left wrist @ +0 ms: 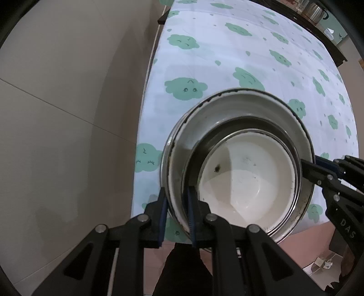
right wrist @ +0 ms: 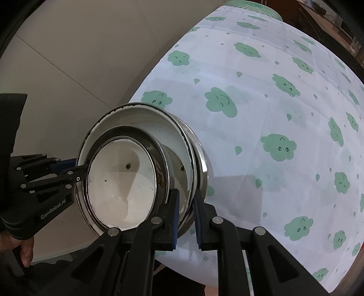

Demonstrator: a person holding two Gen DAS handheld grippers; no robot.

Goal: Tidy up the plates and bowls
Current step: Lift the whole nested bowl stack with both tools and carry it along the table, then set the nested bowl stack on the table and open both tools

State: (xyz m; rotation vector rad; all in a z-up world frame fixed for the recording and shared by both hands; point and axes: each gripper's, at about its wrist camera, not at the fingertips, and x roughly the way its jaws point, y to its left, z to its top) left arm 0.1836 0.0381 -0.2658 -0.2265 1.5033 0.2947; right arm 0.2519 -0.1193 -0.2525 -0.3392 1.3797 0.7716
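Note:
A large white bowl with a steel rim [left wrist: 227, 107] [right wrist: 154, 123] holds a smaller white bowl [left wrist: 245, 182] [right wrist: 118, 189] nested inside it; both show dark specks. My left gripper [left wrist: 177, 206] points down and is shut on the large bowl's left rim, one blue pad outside and one inside. It also shows in the right wrist view as the left gripper [right wrist: 75, 167]. My right gripper [right wrist: 186, 201] is shut on the opposite rim, and it appears at the right edge of the left wrist view as the right gripper [left wrist: 315, 165]. The bowls sit over the table's near corner.
The table carries a white cloth with green cloud faces [left wrist: 227, 57] [right wrist: 273, 102]. A beige wall [left wrist: 56, 113] runs along its left side. A metal kettle [left wrist: 315, 10] stands beyond the far edge. A person's hand [right wrist: 25, 250] shows at the lower left.

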